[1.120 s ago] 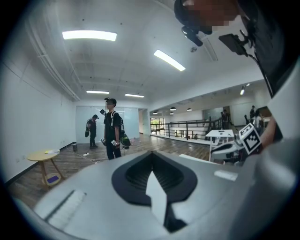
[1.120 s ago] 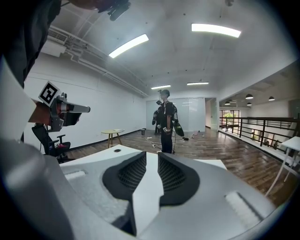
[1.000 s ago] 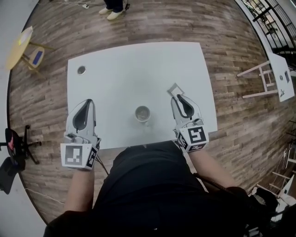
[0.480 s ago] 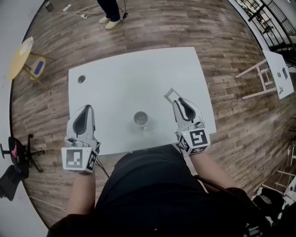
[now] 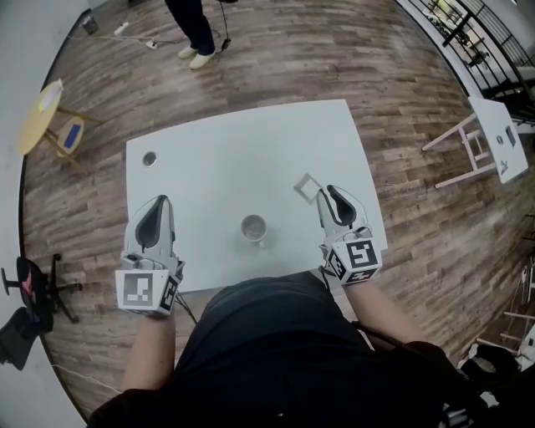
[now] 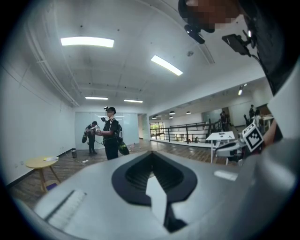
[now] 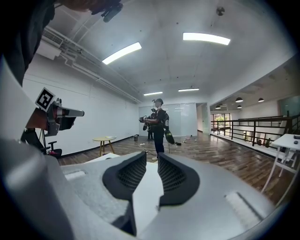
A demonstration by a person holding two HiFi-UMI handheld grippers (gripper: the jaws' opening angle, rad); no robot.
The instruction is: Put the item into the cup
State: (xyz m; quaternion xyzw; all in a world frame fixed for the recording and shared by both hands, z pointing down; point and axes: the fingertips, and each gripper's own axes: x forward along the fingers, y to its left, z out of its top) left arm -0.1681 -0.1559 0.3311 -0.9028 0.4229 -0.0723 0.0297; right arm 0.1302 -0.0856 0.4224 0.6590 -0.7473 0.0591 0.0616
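The small flat square item (image 5: 308,187), pale with a greyish edge, lay on the white rectangular table (image 5: 217,150), a little right of centre in the head view and turned corner-up like a diamond. The small round pale cup (image 5: 253,227) stood upright below and left of it, near the table's lower edge. The two were well apart, and the item was not in the cup.

Just right of the item was the tip of the grey right gripper (image 5: 328,193); whether it touched the item's corner could not be told. In the right gripper view its black ribbed pads (image 7: 130,176) stood partly apart. Only white table top showed in the gap, so this claw held nothing.

The grey left gripper (image 5: 160,202) was at the table's lower left corner, well away from the cup. In the left gripper view its pads met at the tips, closed on nothing.

A small round dark spot (image 5: 150,158) sat near the table's upper left corner. Brown wood-plank floor (image 5: 393,92) surrounded the table. A round yellow side table (image 5: 40,117) stood at the upper left and a black office chair (image 5: 33,280) at the left edge. A white trestle stand (image 5: 489,134) stood at the right, and a person's legs (image 5: 192,25) in dark trousers showed at the top.
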